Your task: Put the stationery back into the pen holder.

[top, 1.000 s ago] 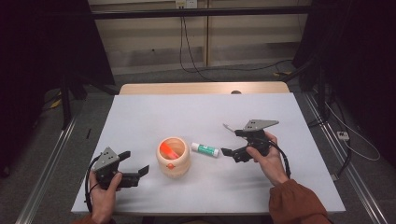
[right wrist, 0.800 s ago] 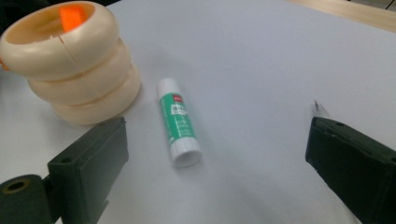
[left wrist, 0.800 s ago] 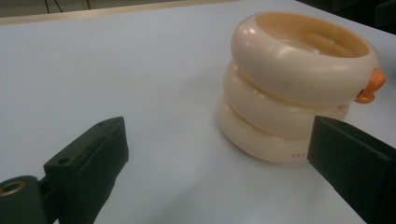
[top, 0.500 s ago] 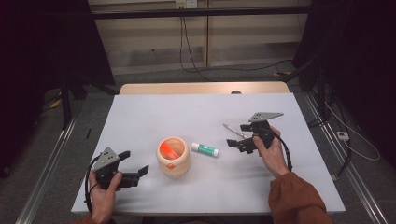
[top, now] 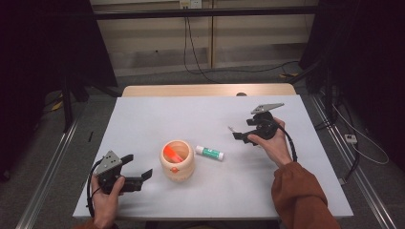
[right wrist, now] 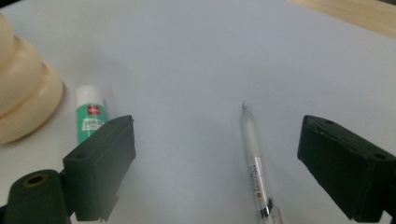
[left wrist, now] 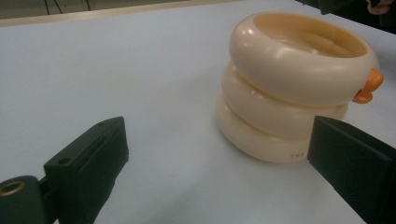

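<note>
A cream ribbed cup (top: 177,162) stands at the table's middle with an orange object (top: 171,153) inside it. In the left gripper view the cup (left wrist: 289,93) rises just ahead and to the right of the jaws. My left gripper (top: 137,167) rests open on the table to the cup's left, holding nothing. A green and white glue stick (top: 210,153) lies right of the cup. A clear pen (right wrist: 254,163) lies between the open jaws of my right gripper (right wrist: 215,140), touching neither. In the high view the right gripper (top: 241,130) is low over the pen (top: 232,129).
The white table (top: 205,109) has a wooden strip along its far edge. The glue stick (right wrist: 91,114) and the cup's side (right wrist: 23,93) sit left of the right gripper's jaws. Cables trail from both grippers.
My right gripper has moved away from the glue stick, toward the far right, and now straddles the pen. The left gripper has stayed put.
</note>
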